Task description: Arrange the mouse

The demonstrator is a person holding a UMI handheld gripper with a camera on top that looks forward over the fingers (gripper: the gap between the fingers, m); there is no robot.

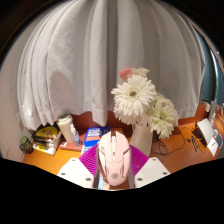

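A pale pink mouse (113, 157) sits between my gripper's (113, 166) two fingers, held above the wooden desk (60, 158). Both magenta pads (89, 160) press against its sides, so the fingers are shut on it. The mouse points away from me, its wheel end toward a vase. The mouse's underside and the desk right beneath it are hidden.
A white vase (141, 139) with white and pink flowers (134, 97) stands just beyond the fingers. A blue box (94, 135), a pale cup (67, 128) and a dark tin (45, 137) stand to the left. White curtains (90, 50) hang behind. Cables and a white device (209, 135) lie at the right.
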